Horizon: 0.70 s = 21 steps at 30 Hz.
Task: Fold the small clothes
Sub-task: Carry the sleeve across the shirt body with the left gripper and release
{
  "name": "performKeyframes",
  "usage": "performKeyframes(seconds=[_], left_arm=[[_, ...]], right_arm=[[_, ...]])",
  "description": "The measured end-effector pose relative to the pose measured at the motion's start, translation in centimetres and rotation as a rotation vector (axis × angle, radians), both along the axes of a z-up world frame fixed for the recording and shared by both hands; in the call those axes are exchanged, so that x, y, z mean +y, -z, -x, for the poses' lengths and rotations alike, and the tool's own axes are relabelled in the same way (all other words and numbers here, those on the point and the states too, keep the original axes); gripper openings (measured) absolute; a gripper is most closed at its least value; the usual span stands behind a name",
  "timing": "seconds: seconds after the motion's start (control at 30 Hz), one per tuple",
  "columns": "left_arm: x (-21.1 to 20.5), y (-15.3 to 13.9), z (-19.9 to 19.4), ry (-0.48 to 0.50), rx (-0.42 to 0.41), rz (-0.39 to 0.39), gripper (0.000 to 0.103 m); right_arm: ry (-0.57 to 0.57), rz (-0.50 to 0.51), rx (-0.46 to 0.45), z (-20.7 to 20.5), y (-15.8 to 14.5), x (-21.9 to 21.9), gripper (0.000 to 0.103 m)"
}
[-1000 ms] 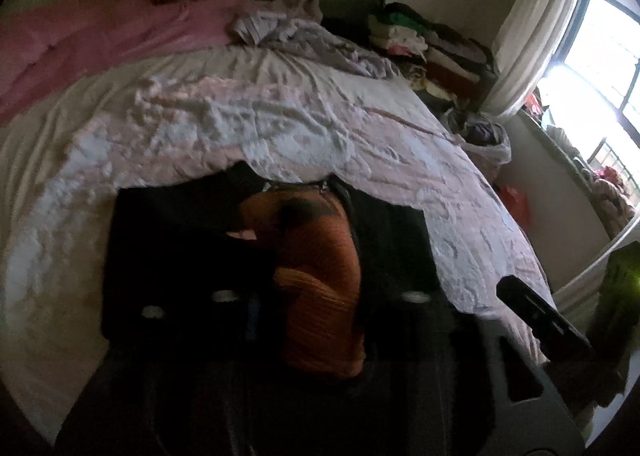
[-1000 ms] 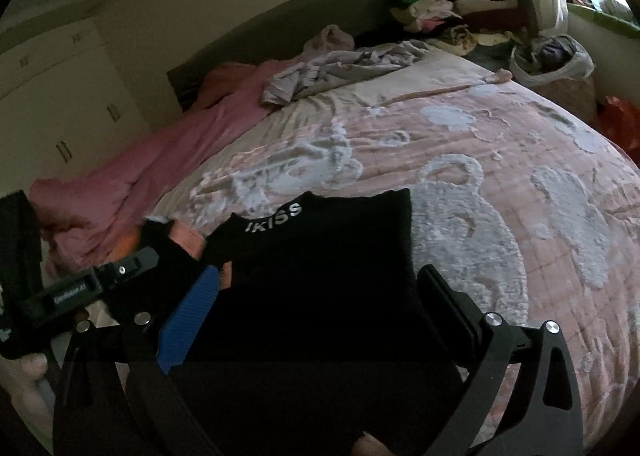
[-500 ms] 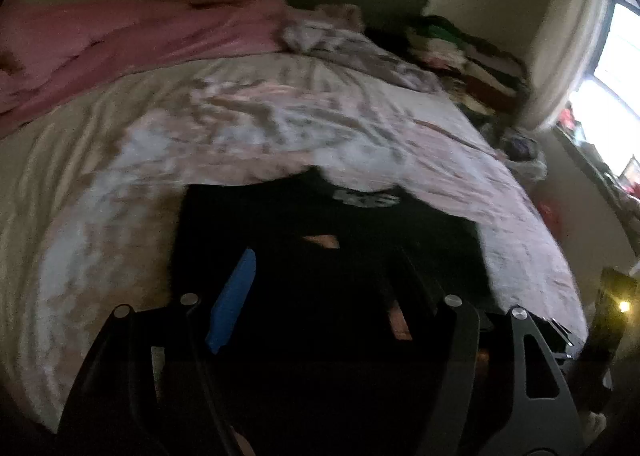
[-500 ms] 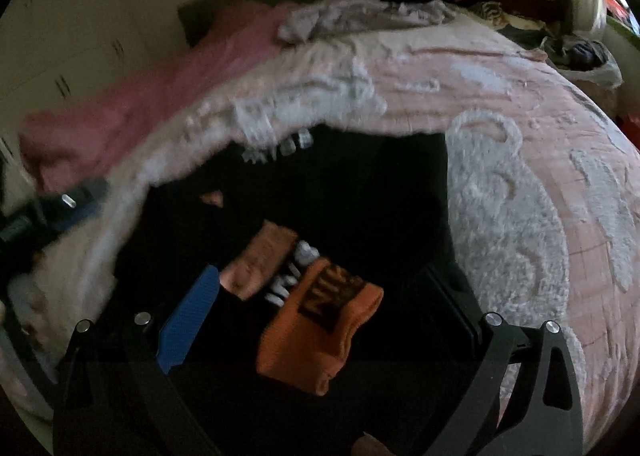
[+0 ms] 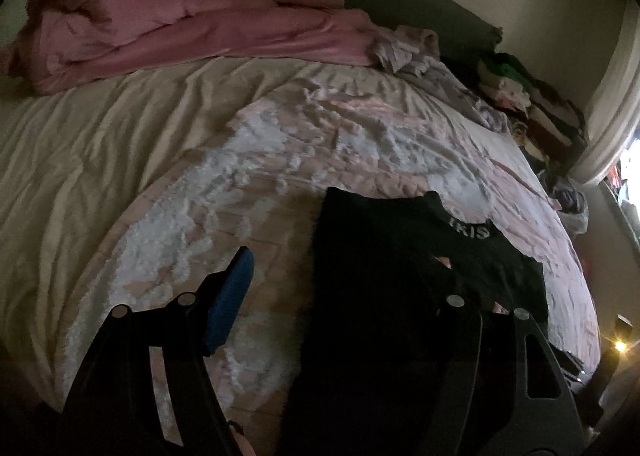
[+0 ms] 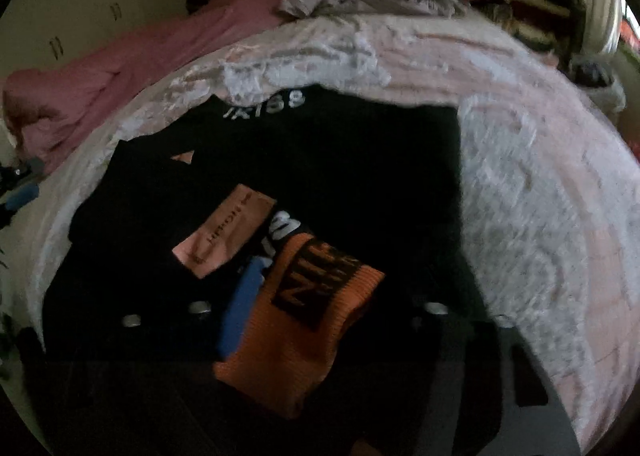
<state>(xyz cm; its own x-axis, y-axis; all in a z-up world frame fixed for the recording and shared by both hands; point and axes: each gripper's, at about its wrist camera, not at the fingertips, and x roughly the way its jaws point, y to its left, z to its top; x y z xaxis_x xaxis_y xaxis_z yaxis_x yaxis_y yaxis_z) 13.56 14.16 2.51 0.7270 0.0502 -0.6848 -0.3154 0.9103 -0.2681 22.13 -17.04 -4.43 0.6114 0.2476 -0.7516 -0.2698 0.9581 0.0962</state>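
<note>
Black fabric dominates the near part of the bed [image 5: 100, 159]: a black garment [image 6: 360, 159] lies flat on the pink-and-white quilt [image 5: 320, 143], its white-lettered band at the far edge, long axis running near to far. On top of it, in the right wrist view, an orange sock [image 6: 296, 340] with a black printed block lies with its long axis from near left to far right, cuff toward the far right. A smaller pink piece [image 6: 224, 232] lies just left of it, tilted the same way.

Right gripper [image 6: 320, 296]: jaws closing, the orange sock between them; the blue pad [image 6: 240, 308] touches the sock's left edge, the other finger too dark to read.

Left gripper [image 5: 340, 296]: jaws apart, blue pad [image 5: 232, 296] over bare quilt, the right finger over the black garment's left part; nothing pinched.

Far left on the bed: a bunched pink duvet [image 5: 180, 31]. Far right beside the bed: a stack of folded clothes [image 5: 520, 95].
</note>
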Motion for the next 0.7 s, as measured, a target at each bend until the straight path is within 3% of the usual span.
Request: performKeyframes(seconds=[0.07, 0.13, 0.5, 0.6, 0.7], left_arm=[[0.1, 0.2, 0.0, 0.000, 0.000, -0.001, 0.062], [0.1, 0.4, -0.1, 0.003, 0.003, -0.005, 0.062], [-1.4, 1.6, -1.8, 0.049, 0.030, -0.023, 0.062], [-2.5, 1.6, -2.6, 0.070, 0.035, -0.044, 0.062], [-3.9, 1.7, -3.4, 0.100, 0.040, -0.073, 0.062]], right_arm=[[-0.012, -0.043, -0.015, 0.0, -0.7, -0.7, 0.009], [-0.027, -0.097, -0.030, 0.0, -1.5, -1.2, 0.009], [-0.075, 0.015, -0.235, -0.9, -6.9, -0.2, 0.009], [-0.023, 0.073, -0.244, -1.8, -6.4, -0.9, 0.009], [0.005, 0.088, -0.192, -2.6, -4.7, -1.4, 0.009]])
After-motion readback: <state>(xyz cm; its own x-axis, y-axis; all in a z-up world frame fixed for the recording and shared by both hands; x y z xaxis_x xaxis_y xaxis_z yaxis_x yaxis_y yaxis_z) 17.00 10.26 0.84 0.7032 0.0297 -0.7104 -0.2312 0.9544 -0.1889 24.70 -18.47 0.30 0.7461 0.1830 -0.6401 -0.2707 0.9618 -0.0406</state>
